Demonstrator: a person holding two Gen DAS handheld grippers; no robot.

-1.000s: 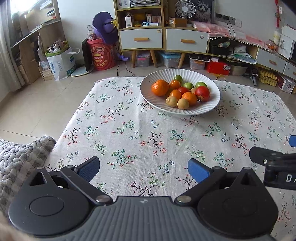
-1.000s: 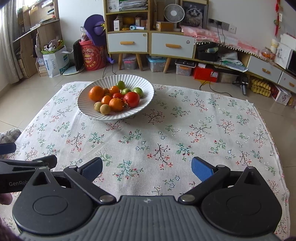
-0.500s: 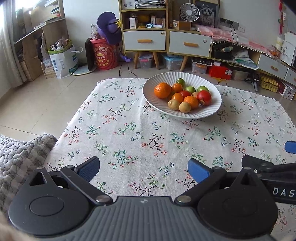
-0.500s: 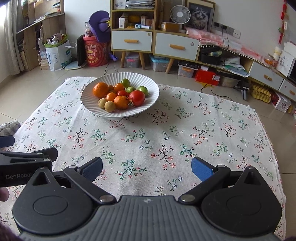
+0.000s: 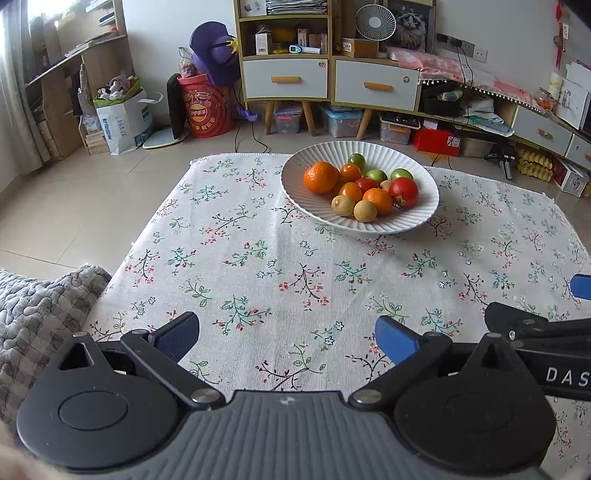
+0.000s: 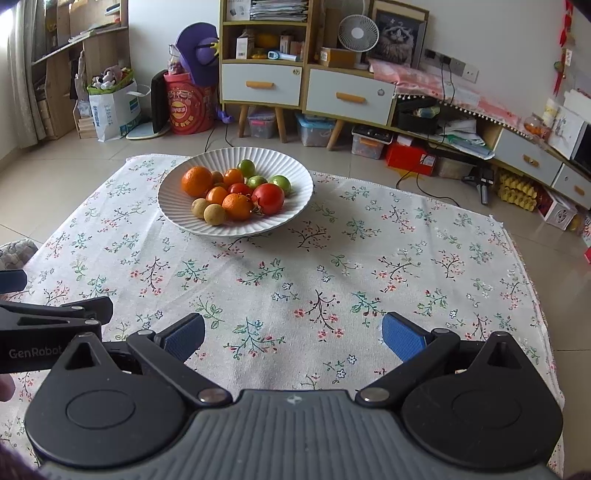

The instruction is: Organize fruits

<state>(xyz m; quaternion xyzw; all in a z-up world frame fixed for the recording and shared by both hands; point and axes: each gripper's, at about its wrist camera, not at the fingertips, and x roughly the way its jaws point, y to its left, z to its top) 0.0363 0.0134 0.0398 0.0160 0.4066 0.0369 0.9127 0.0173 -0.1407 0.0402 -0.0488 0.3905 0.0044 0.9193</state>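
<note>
Every fruit sits heaped in the white bowl (image 5: 321,206), so none can roll; left gripper (image 5: 287,334) and right gripper (image 6: 293,332) hover short of the bowl, fingers spread and empty, suggesting tidying is complete.

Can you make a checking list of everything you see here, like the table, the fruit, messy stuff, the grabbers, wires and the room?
Surface: floral cloth, flat, with bare space in front of both grippers.
Job's things: white plate holding all the fruit: big orange, red tomato, three green fruits, two small yellow fruits, smaller oranges.
Clutter: nothing seen on the cloth besides the plate.
Grippers: left gripper open, empty; right gripper open, empty. Both low at the near edge.
Cables: black cable on the floor behind.
Surroundings: cabinet, fan, red bucket, grey blanket.
</note>
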